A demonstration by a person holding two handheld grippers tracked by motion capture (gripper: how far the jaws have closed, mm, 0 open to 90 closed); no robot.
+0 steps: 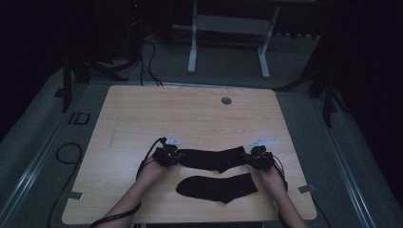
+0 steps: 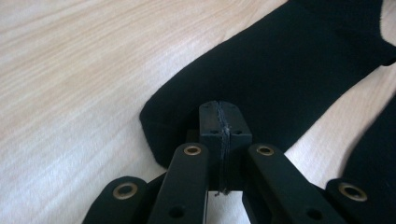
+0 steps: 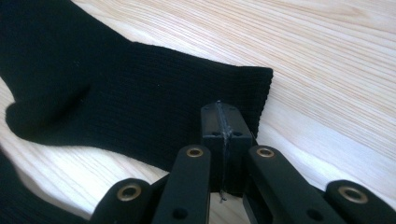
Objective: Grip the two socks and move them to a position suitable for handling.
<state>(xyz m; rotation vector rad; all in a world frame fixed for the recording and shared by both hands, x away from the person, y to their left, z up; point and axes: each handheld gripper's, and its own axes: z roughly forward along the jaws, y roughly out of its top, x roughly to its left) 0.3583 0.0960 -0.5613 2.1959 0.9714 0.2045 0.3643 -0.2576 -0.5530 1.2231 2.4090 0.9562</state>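
Two black socks lie on the wooden table (image 1: 142, 114). The far sock (image 1: 211, 158) stretches flat between the two grippers. My left gripper (image 1: 177, 157) is shut at its toe end, jaws pressed together (image 2: 219, 109) over the sock's rounded tip (image 2: 280, 70). At the ribbed cuff (image 3: 116, 107), my right gripper (image 1: 250, 158) is shut too, its jaws closed (image 3: 219, 112) on the cuff's near corner. The near sock (image 1: 218, 187) lies loose just in front, toward the table's front edge; part of it appears in the left gripper view (image 2: 378, 154) and in the right gripper view (image 3: 18, 200).
A round cable hole (image 1: 226, 100) sits near the table's far edge. Beyond the table stand a white desk frame (image 1: 192, 42) and dark stands, with cables (image 1: 147, 52) on the grey floor. The person's forearms come in from the front edge.
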